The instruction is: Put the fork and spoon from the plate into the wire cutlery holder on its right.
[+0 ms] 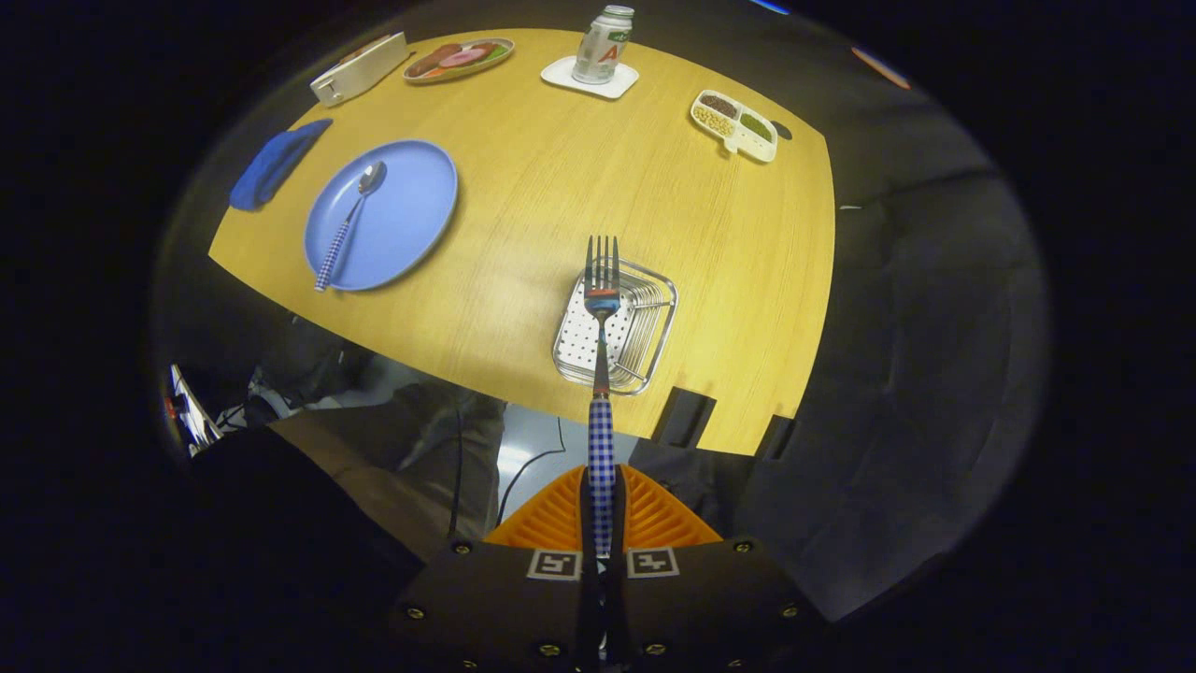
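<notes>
Gripper view from above the counter (523, 196). The gripper (603, 509) is holding the fork (601, 374) by its blue-and-white checked handle, with the two orange ribbed fingers (551, 519) pressing on the handle from either side, so that the gap between them is closed down to the handle's width. The fork is pointing straight ahead of the fingers, tines away from the camera, and its head is lying in line with the wire cutlery holder (645, 327), a square metal basket with a perforated floor that is sitting near the counter's near edge. Whether the tines are touching the holder or hanging above it cannot be told from this angle.

The spoon (348, 224), with a matching checked handle, is resting on the blue plate (411, 201), bowl toward the far side and handle reaching over the plate's near rim. The plate is standing well apart from the holder, to its left. A folded blue cloth (276, 164) is lying just beside the plate at the counter's left edge.

Along the far side of the counter, a white box (360, 67), an oval dish of food (458, 59), a can (603, 45) on a white coaster (590, 78), and a white divided tray (733, 124) of grains are standing. Below the counter's near edge, a person's trouser leg (411, 449) is showing.
</notes>
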Available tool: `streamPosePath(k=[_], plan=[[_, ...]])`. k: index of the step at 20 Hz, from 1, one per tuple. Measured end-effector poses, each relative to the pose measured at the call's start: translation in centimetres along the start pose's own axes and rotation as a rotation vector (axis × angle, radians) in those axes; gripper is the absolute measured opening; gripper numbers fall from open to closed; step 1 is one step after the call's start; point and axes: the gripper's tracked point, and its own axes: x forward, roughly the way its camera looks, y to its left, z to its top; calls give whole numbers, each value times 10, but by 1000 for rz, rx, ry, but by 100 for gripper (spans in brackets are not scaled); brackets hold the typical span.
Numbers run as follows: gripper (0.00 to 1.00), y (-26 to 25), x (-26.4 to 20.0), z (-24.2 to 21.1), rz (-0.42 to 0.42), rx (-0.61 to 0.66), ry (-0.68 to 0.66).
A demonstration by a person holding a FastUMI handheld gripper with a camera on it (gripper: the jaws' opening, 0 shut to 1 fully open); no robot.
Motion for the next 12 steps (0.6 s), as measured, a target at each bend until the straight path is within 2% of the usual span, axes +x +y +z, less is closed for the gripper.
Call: streamPosePath(k=[6, 12], plan=[[3, -7, 20, -12, 30, -40, 136], [3, -14, 39, -2, 29, -115, 230]])
